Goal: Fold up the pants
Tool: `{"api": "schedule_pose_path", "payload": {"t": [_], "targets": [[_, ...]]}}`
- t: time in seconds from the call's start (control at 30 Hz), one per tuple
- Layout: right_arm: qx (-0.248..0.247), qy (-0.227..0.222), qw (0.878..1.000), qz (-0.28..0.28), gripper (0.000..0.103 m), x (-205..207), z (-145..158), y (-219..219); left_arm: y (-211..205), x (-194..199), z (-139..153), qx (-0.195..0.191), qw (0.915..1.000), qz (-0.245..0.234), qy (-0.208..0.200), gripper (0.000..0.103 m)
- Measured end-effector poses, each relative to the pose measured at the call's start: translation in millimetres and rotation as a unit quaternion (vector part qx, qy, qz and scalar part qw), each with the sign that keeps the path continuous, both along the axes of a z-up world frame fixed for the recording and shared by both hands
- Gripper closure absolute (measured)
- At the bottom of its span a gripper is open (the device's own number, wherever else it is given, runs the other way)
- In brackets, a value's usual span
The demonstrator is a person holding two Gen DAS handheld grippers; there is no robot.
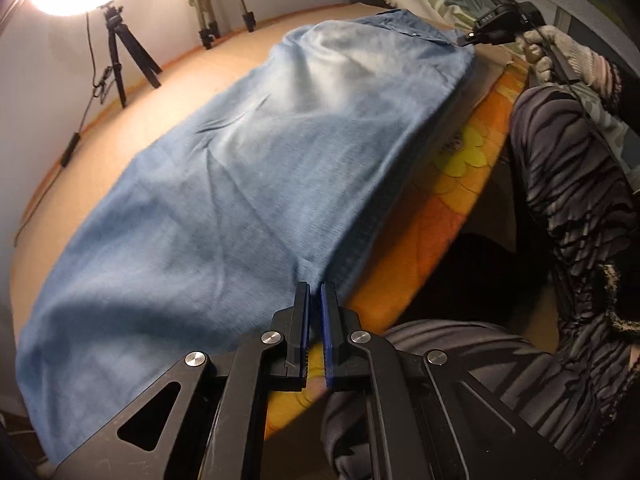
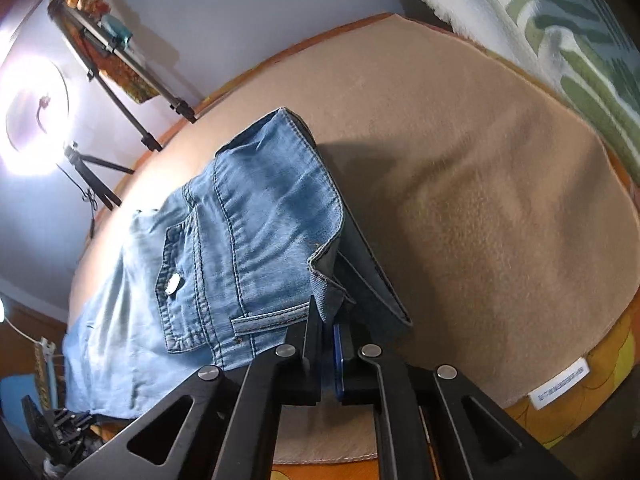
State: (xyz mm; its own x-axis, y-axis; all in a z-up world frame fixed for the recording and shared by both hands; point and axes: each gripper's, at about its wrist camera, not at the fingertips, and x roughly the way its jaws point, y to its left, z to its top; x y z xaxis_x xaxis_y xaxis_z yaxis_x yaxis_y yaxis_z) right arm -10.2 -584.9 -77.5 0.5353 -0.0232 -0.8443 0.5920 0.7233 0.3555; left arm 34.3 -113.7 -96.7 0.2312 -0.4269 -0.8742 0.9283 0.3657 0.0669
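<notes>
Light blue denim pants [image 1: 240,160] lie stretched across a tan blanket [image 1: 240,48], legs laid one over the other. My left gripper [image 1: 315,286] is shut on the pants' near edge at the leg end. My right gripper [image 2: 327,316] is shut on the waistband corner [image 2: 324,268] and lifts it a little off the blanket. The back pocket with a metal button [image 2: 173,283] faces up. The right gripper also shows in the left wrist view [image 1: 466,39] at the far waist end, held by a gloved hand [image 1: 568,60].
An orange and yellow flowered cover [image 1: 452,184] shows under the tan blanket [image 2: 500,200]. A ring light on a tripod [image 1: 116,52] and more tripods [image 1: 208,12] stand by the wall. A green patterned pillow [image 2: 568,48] lies at the far side. My striped sleeve [image 1: 568,184] is at right.
</notes>
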Motion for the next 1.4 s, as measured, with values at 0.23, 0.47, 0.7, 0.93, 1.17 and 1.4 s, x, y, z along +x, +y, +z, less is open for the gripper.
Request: {"api": "schedule_pose_path", "payload": {"t": [0.23, 0.47, 0.7, 0.93, 1.17, 1.4], "targets": [[-0.050, 0.024, 0.998, 0.012, 0.090, 4, 18, 11, 32, 1, 21, -0.061, 0.9967, 0.051, 0.018, 0.098], [-0.109, -0.034, 0.992, 0.054, 0.063, 12, 84, 48, 127, 19, 44, -0.174, 0.9569, 0.230, 0.031, 0.072], [-0.105, -0.078, 0.974, 0.187, 0.063, 58, 120, 124, 257, 45, 38, -0.189, 0.8788, 0.438, -0.003, 0.061], [-0.106, -0.080, 0.929, 0.346, 0.063, 107, 114, 217, 361, 80, 16, -0.226, 0.7755, 0.589, 0.023, 0.050], [-0.122, -0.049, 0.882, 0.453, 0.063, 133, 94, 295, 407, 99, -23, -0.308, 0.6729, 0.663, 0.112, 0.043], [-0.119, -0.027, 0.861, 0.494, 0.063, 140, 72, 333, 425, 108, -42, -0.358, 0.6149, 0.687, 0.146, 0.040]]}}
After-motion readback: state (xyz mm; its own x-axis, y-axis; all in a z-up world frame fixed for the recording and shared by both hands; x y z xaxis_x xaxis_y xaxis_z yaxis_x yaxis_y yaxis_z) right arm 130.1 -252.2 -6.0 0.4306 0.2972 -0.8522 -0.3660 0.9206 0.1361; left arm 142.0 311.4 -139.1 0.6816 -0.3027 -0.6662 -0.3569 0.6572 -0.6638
